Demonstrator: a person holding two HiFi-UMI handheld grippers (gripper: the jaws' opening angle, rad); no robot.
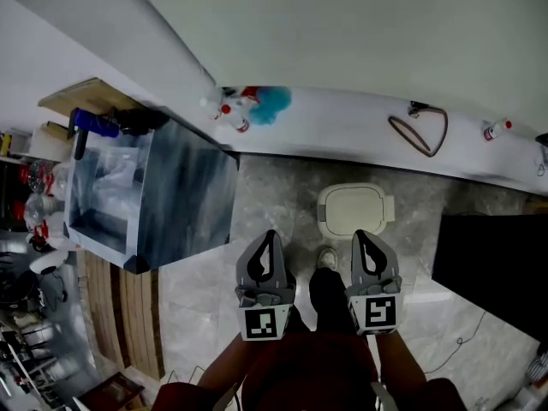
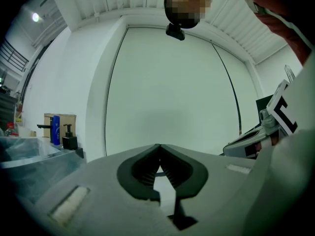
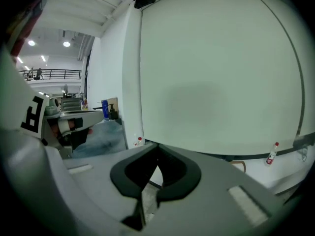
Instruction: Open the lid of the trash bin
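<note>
Cream rounded plastic trash bin [image 1: 325,216] on grey marbled floor [image 1: 257,197], lid [image 1: 353,207] down. Located just ahead of right gripper [image 1: 363,240]; left gripper [image 1: 269,240] farther, offset left. Both grippers closed, empty.

The small cream trash bin [image 1: 385,209] stands upright on the grey floor [image 1: 274,197] close to the wall [image 1: 342,41], its rounded lid [image 1: 351,208] shut flat.
</note>
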